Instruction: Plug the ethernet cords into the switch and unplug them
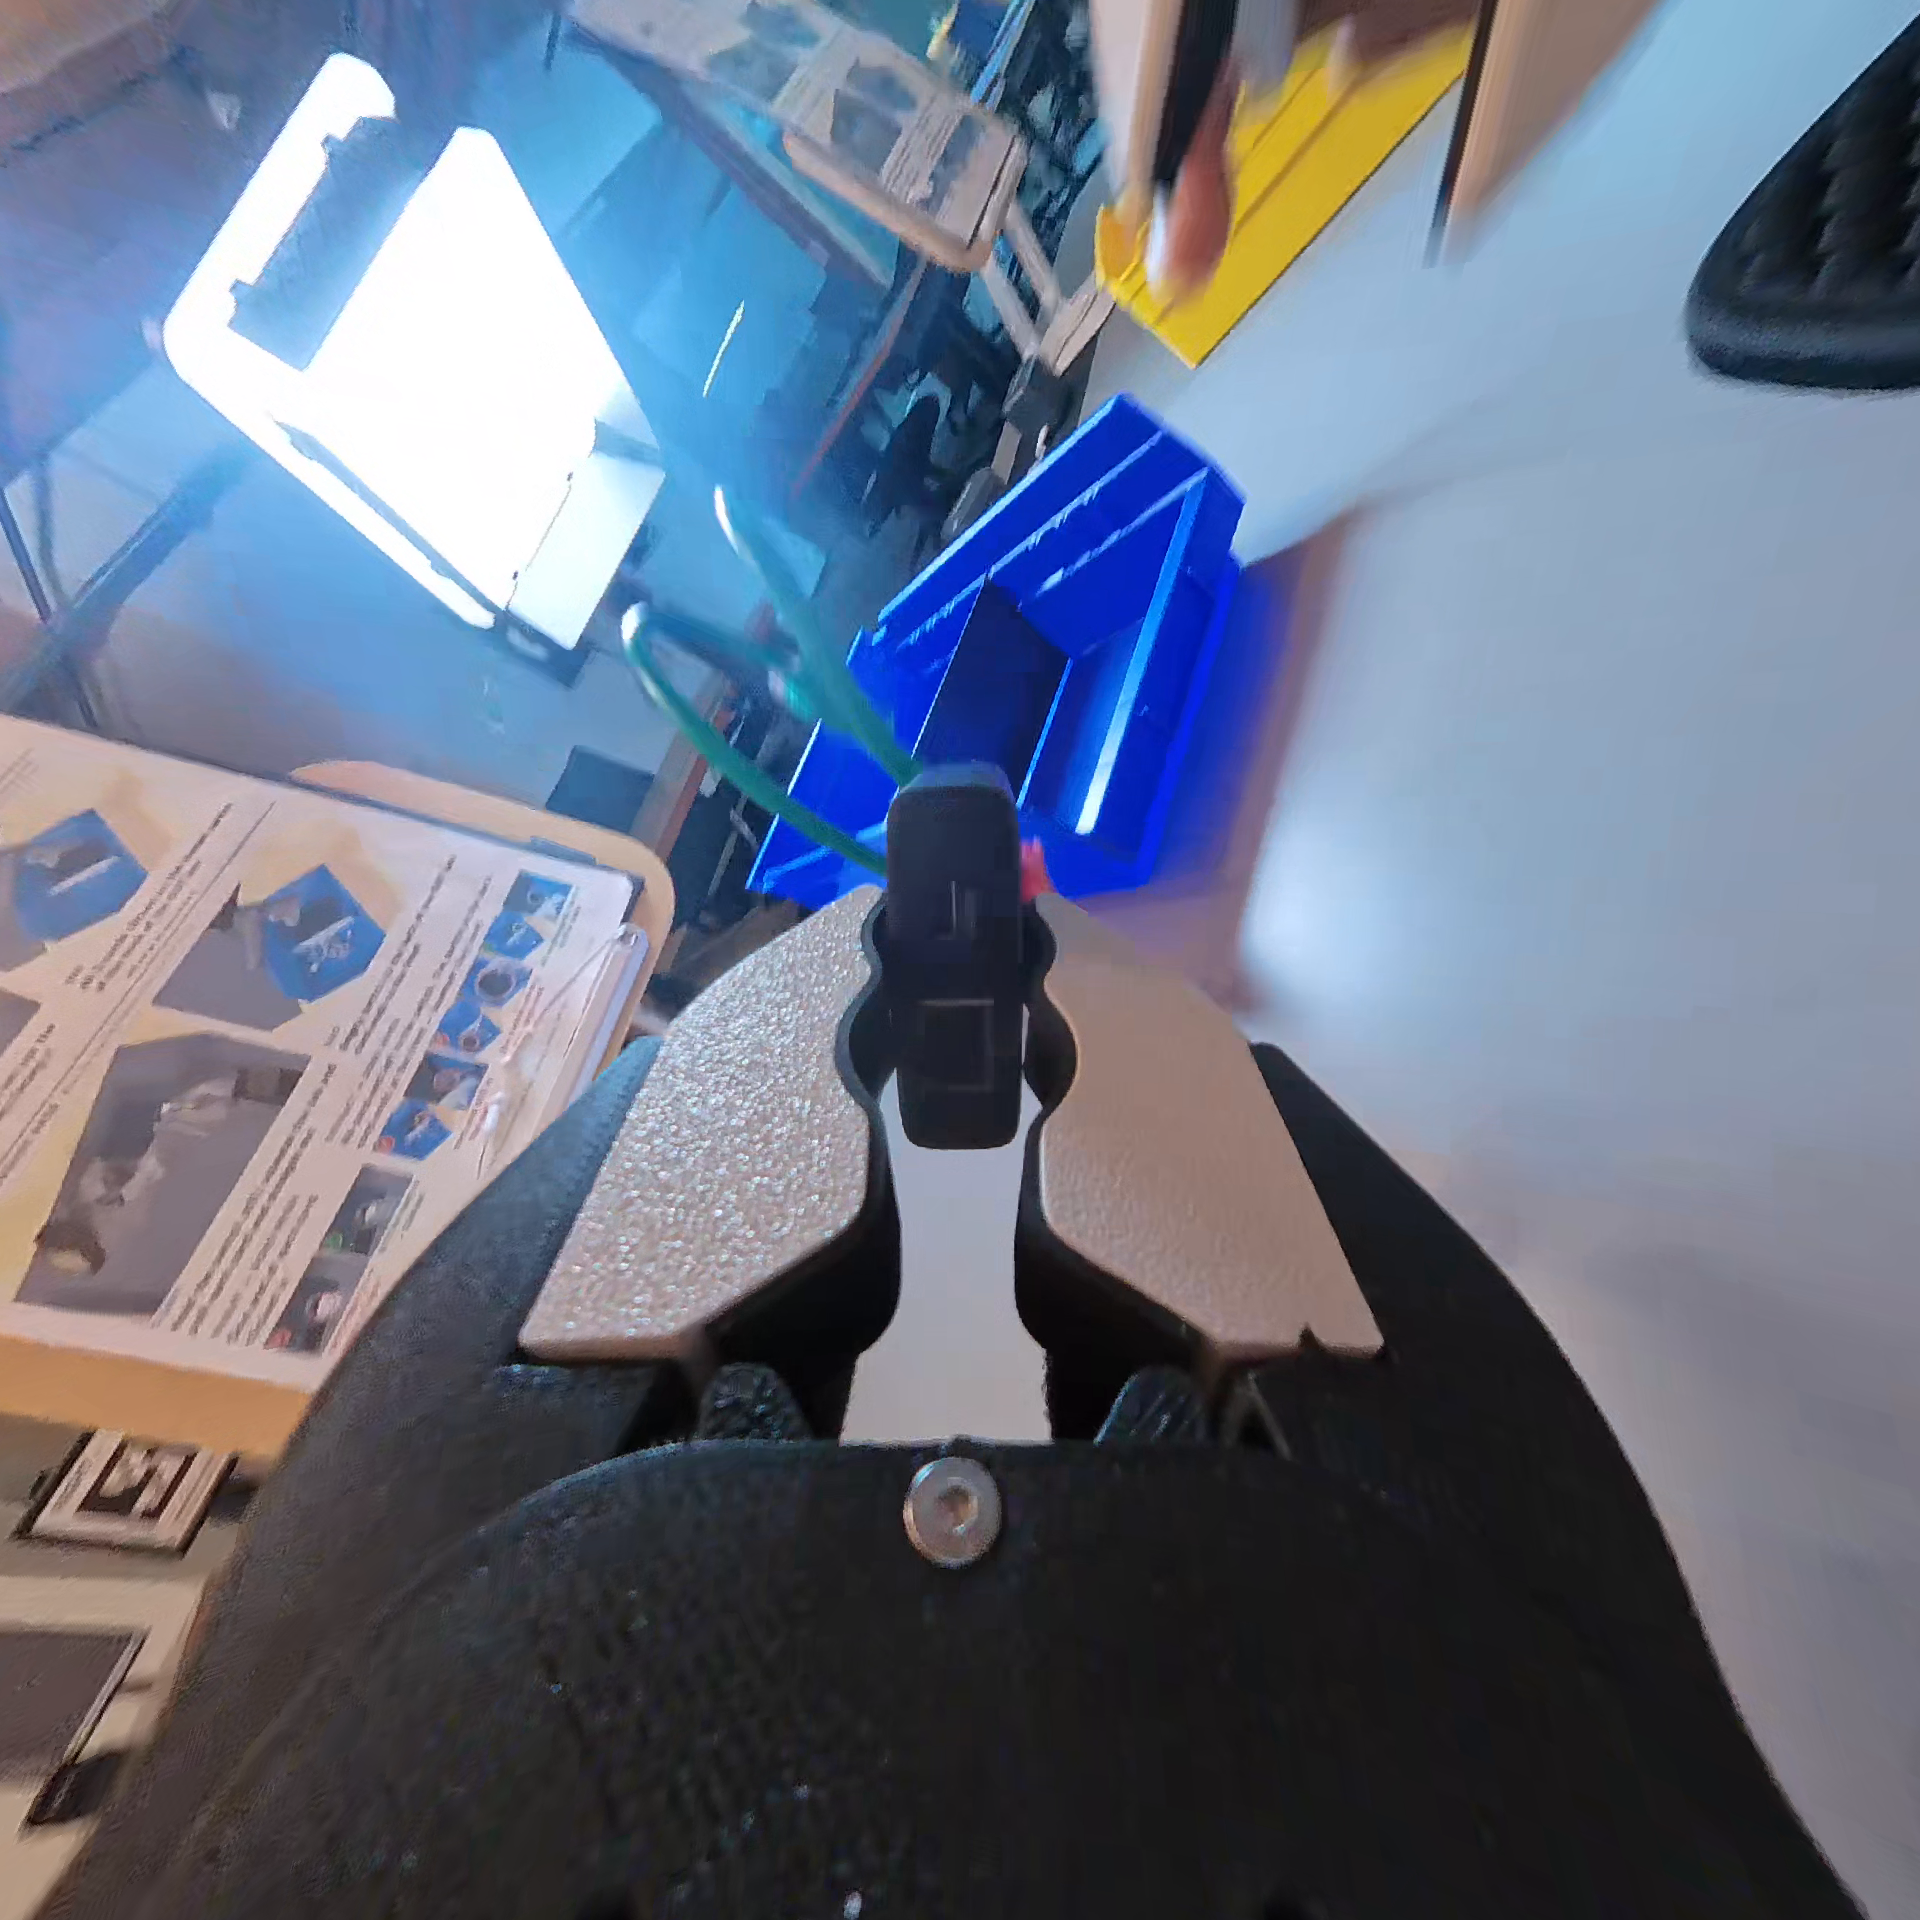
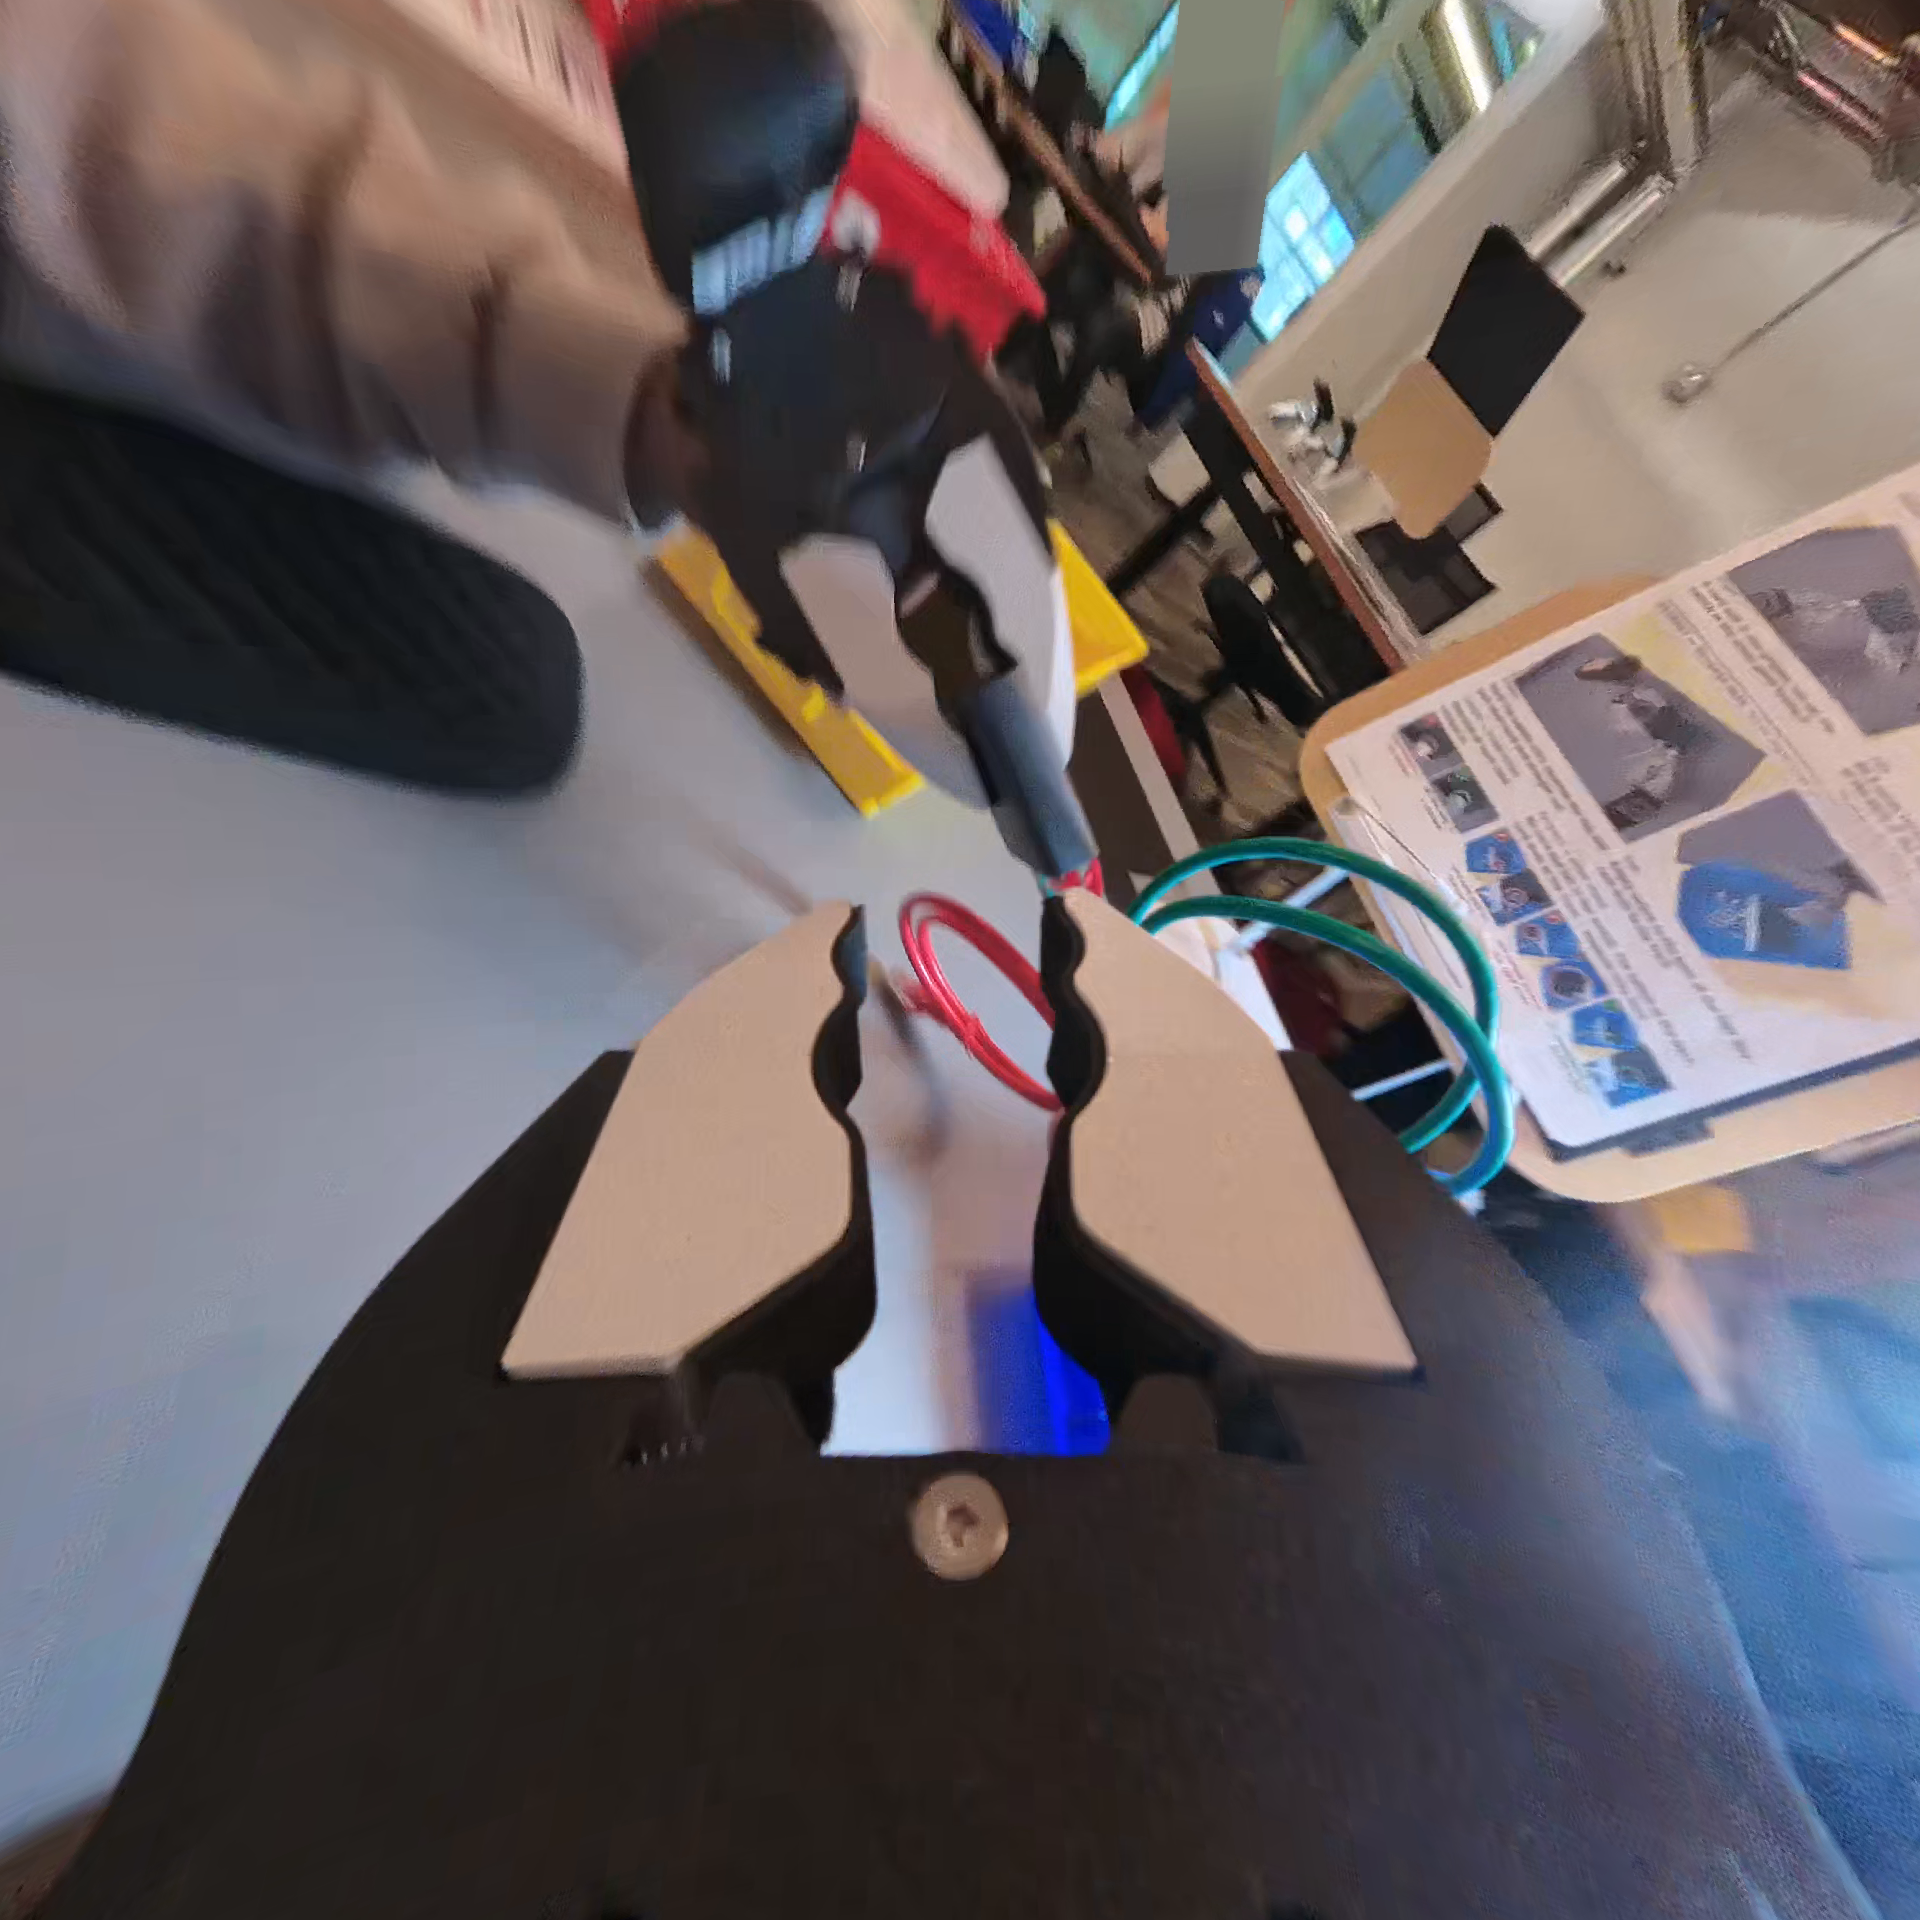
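Switch: a small black box [image 1: 954, 977], pinched between the fingertips of the left tool [image 1: 954, 961] and lifted clear of the table [image 1: 1558, 935]. In the right wrist view the same box [image 2: 1023, 769] hangs from the far tool, blurred by motion.
Green cord: leaves the far end of the switch in the left wrist view [image 1: 800, 644] and curves off to the left; in the right wrist view it forms two loops [image 2: 1455, 997] at the right, over the table edge.
Red cord: a red spot [image 1: 1032, 868] shows at the right side of the switch; in the right wrist view a red loop [image 2: 971, 997] hangs below the switch, seen between the near tool's fingers.
Plug seating: cannot tell from either view.
Left tool: pressed onto the switch, one finger on each side.
Right tool: [image 2: 958, 977] fingers spread with a clear gap, holding nothing.
Blue bin: [image 1: 1049, 665] on the table, just beyond the switch.
Yellow bin: [image 1: 1278, 187] far on the table; in the right wrist view [image 2: 790, 686] behind the left tool.
Black mesh item: [image 1: 1818, 208] far right on the table.
Printed sheet: [image 1: 239, 1018] on a light board at the left, off the table.
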Demonstrator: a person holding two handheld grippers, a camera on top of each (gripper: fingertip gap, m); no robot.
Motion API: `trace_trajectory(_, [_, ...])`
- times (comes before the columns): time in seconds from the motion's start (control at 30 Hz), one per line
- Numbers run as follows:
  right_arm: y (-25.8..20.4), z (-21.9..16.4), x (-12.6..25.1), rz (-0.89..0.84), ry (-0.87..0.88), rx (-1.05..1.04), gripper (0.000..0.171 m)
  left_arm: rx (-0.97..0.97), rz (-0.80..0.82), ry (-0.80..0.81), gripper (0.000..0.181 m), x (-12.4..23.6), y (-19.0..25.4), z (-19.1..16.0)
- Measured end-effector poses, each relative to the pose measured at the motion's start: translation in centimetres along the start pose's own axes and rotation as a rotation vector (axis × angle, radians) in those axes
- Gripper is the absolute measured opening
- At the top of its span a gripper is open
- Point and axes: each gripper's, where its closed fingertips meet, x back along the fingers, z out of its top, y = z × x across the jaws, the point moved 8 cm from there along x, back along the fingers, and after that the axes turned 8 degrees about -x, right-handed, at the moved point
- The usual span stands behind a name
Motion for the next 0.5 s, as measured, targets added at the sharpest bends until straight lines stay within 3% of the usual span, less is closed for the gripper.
trace_trajectory(0.13, [0.4,-3.0,-4.9,-0.074,-0.058,0.165,0.045,-0.025,-0.058,0.13,0.021,-0.4,1.3,1.7])
trace_trajectory(0.23, [0.7,-4.2,-7.2,0.039,-0.046,0.213,0.047,-0.029,-0.111,0.217,0.021,0.0,2.6,3.2])
trace_trajectory(0.37, [0.0,-4.9,-8.7,0.121,0.058,0.171,0.023,-0.032,-0.133,0.257,0.021,0.6,2.9,3.9])
trace_trajectory(0.5, [0.2,-5.0,-8.6,0.037,-0.108,0.281,0.017,0.012,-0.154,0.171,0.022,0.1,3.0,1.9])
